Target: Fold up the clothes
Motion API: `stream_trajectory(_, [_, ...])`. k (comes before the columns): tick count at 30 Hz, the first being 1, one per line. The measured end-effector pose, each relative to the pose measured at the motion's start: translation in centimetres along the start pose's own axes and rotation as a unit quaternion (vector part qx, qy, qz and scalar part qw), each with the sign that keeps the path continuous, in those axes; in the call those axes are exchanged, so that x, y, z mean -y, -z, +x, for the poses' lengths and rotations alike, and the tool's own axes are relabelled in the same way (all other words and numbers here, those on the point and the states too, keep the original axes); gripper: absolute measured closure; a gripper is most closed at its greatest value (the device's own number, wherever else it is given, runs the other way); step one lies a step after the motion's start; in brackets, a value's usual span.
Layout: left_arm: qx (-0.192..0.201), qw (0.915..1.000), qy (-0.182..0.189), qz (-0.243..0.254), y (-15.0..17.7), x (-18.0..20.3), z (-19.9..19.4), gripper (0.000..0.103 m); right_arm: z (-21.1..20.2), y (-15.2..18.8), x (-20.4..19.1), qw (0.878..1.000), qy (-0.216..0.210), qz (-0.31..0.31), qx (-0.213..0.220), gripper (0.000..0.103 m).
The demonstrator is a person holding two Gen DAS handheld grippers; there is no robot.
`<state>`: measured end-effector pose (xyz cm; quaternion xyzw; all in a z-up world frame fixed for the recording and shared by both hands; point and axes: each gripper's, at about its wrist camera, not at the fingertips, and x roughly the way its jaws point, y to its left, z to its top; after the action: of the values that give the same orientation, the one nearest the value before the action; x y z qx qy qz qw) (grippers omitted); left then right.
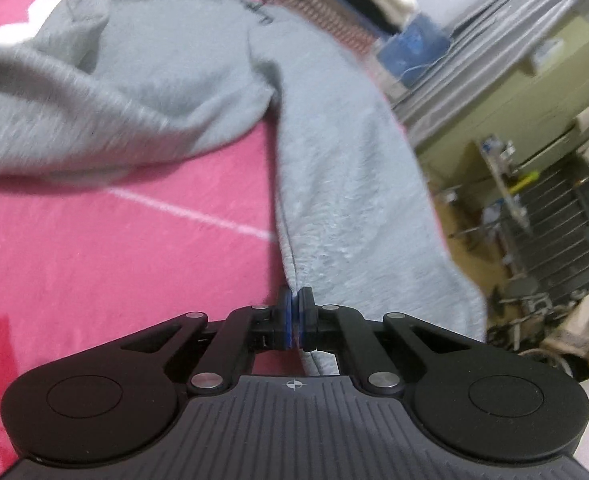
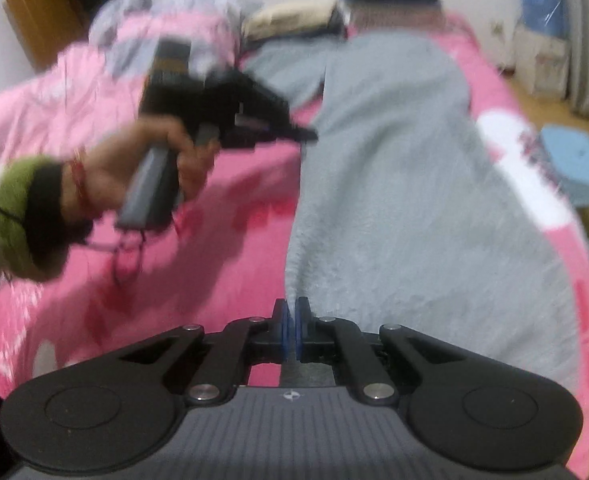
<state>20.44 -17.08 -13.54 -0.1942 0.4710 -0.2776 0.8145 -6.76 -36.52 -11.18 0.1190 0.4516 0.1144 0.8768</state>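
Pink bedspread (image 1: 94, 248), both tongs (image 1: 294, 312) (image 2: 292, 320) clamped on grey garment (image 2: 394, 200)

No text, label or number is clear enough to read

Grey garment (image 2: 406, 208) on pink bedspread (image 2: 222, 248).

Two wrist fisheyes, both low over the bed (image 1: 94, 260).
Each looks forward along its own claw, close to the grey garment (image 1: 354, 184). The left view faces the room's cluttered side; the right view faces the bed's far end and catches the left claw (image 2: 308, 136). Both share garment and bedding.
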Motion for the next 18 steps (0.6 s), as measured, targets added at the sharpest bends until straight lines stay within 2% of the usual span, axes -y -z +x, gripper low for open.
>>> stream_trajectory(3, [-0.002,1.0,0.0,0.008,0.1,-0.3,0.1,0.1,1.9,0.5,-0.3,0.999,0.019,-0.009,-0.04,0.098])
stream_trajectory(6, [-0.004,0.9999,-0.001,0.016,0.1,-0.6,0.2,0.097,0.4,0.4,-1.0,0.999,0.006,-0.007,-0.036,0.09])
stream_trajectory(9, [0.005,0.9995,-0.005,0.029,0.3,-0.7,-0.5,0.094,-3.3,-0.3,0.1,0.999,-0.013,0.011,0.029,0.077])
stream_trajectory(10, [0.012,0.9991,-0.009,0.04,0.4,-0.5,-0.7,0.094,-4.5,-0.6,0.7,0.998,-0.012,0.021,0.056,0.064])
stream_trajectory(11, [0.02,0.9983,-0.014,0.053,0.5,-0.3,-0.9,0.094,-5.6,-0.9,1.8,0.996,0.002,0.039,0.085,0.057])
stream_trajectory(13, [0.037,0.996,-0.023,0.078,0.6,0.1,-1.3,0.094,-6.3,-1.6,4.6,0.988,0.054,0.085,0.118,0.056])
stream_trajectory(15, [0.045,0.9934,-0.031,0.101,0.8,1.0,-0.8,0.094,-5.8,-2.3,8.0,0.978,0.096,0.131,0.129,0.056])
stream_trajectory(18, [0.045,0.9903,-0.038,0.126,1.3,1.7,0.1,0.094,-3.8,-3.6,10.7,0.976,0.121,0.12,0.132,0.056])
